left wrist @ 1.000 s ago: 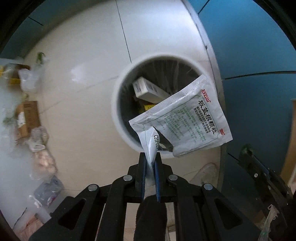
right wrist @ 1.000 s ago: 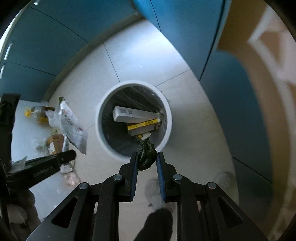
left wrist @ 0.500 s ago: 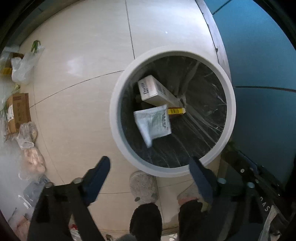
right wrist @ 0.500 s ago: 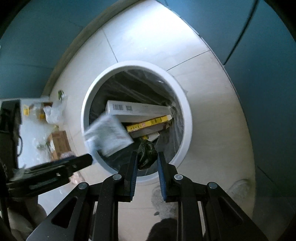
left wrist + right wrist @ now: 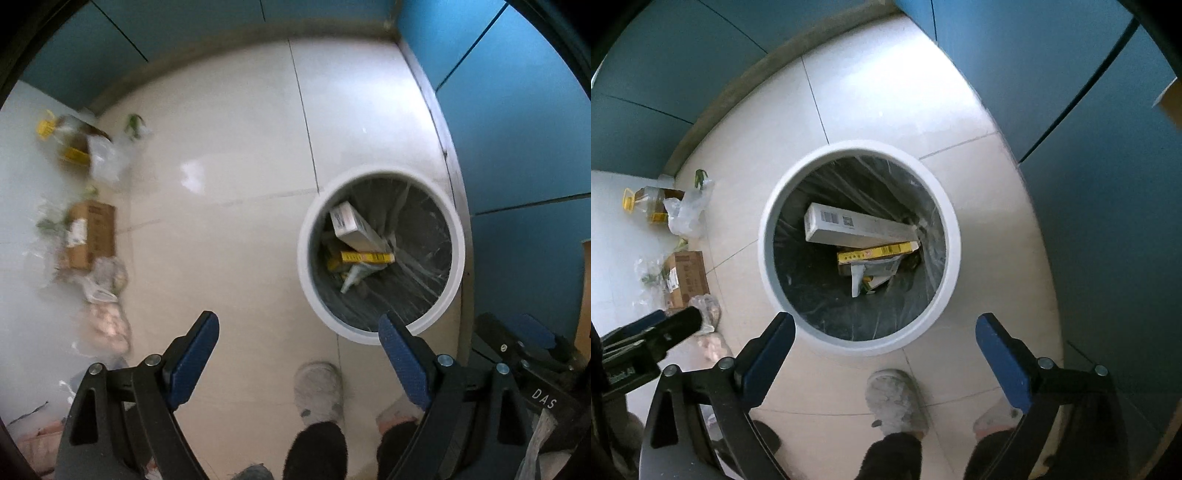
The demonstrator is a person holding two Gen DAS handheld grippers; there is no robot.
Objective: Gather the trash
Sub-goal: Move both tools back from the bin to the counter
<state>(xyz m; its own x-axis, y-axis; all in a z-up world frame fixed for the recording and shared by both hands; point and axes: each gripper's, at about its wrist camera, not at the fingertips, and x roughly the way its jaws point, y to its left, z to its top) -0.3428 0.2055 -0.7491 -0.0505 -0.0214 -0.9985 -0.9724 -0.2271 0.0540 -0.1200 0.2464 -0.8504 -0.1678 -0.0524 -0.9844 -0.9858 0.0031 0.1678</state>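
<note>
Left gripper [image 5: 297,334]: blue-padded fingers [image 5: 192,354] spread wide, nothing between them, hanging over bare cream floor tile [image 5: 229,155] with the bin off to its right side. Right gripper [image 5: 884,334]: fingers [image 5: 1003,363] also spread wide, empty, sitting directly above the near rim of the round white trash bin with clear plastic liner [image 5: 768,258].

Bin contents, right wrist view: long white carton with barcode [image 5: 857,227] lying across the top, yellow-edged flat box [image 5: 877,253] under it, white sachet [image 5: 871,275] below that, near the bottom of the pile. Left wrist view shows the same bin [image 5: 306,254] beside the blue cabinet fronts [image 5: 517,147].

Uncollected trash lies on the floor well left of the bin: brown cardboard box [image 5: 685,278], clear oil bottle with yellow handle [image 5: 646,201], crumpled clear plastic bags [image 5: 685,214], bag of pinkish items [image 5: 109,323]. Left view is motion-blurred there.

Person's grey slippers [image 5: 895,402] just below the bin. Left gripper body is visible at the lower left of the right view.
</note>
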